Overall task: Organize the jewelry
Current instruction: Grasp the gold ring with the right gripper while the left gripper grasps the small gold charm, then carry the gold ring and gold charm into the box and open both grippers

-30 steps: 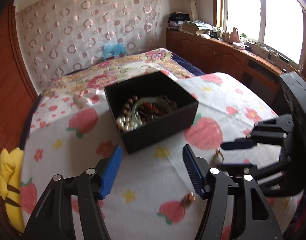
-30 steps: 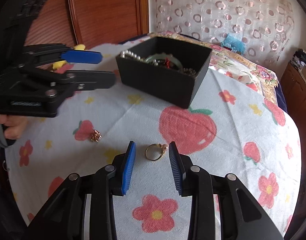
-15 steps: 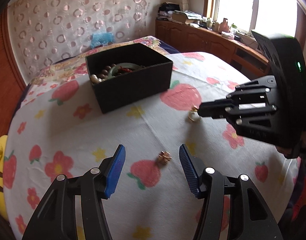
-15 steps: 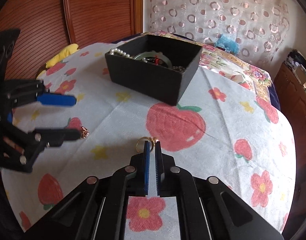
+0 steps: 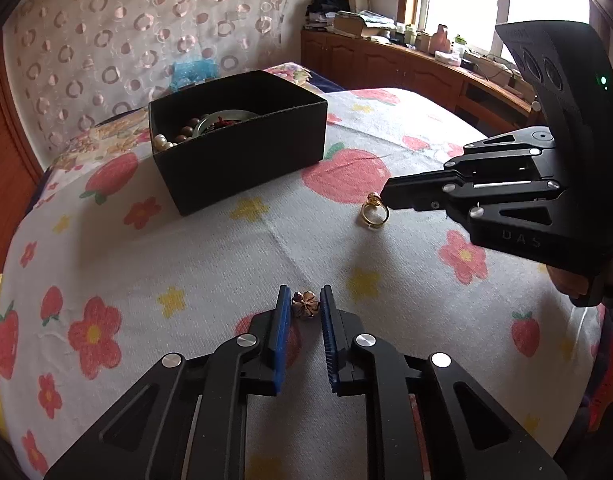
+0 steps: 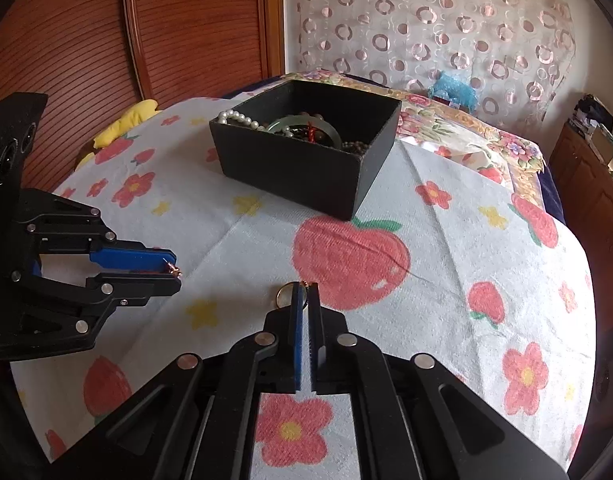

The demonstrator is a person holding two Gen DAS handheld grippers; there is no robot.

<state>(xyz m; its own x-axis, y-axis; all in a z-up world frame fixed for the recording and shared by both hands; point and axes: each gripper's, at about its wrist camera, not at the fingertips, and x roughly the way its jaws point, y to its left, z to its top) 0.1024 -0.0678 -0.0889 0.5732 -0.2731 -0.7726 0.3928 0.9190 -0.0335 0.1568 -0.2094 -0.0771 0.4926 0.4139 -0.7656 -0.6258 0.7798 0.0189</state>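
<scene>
**Operator:** Nearest to me on my left camera, the left gripper [image 5: 305,306] has its jaws closing around the small flower-shaped earring [image 5: 305,303]. It sits right at the tips, between the blue pads [image 5: 283,312], which look to be touching it on both sides. In the right camera I see the same gripper from the side [image 6: 174,270] with the copper-coloured piece [image 6: 172,269] pinched at the very end.

**Colleague:** And your right side?

**Operator:** The right gripper [image 6: 305,292] is at the gold ring [image 6: 285,295]. Its jaws are opening slightly, yet the gap is narrow and the ring's band stands between the pads [image 6: 297,320], most of the hoop showing to the left of them. From the left camera the ring [image 5: 374,212] hangs at the tip of that gripper [image 5: 388,196], upright; whether it rests on the cloth I cannot tell. A hand [image 5: 574,286] shows just under the gripper's body at the right edge.

**Colleague:** What lies under them?

**Operator:** A white cloth [image 5: 226,264] printed with strawberries and flowers, spread over a bed.

**Colleague:** Further out?

**Operator:** The black box [image 5: 242,160] stands open on the cloth beyond both grippers, well apart from them. Inside I make out a pearl strand [image 6: 238,118] draped at one wall, dark wooden beads [image 5: 188,128] and a pale green bangle [image 6: 306,126]. Behind it are a floral quilt [image 6: 458,128], a curtain with ring patterns [image 6: 426,20], and wooden panelling [image 6: 146,32] to the side.
</scene>
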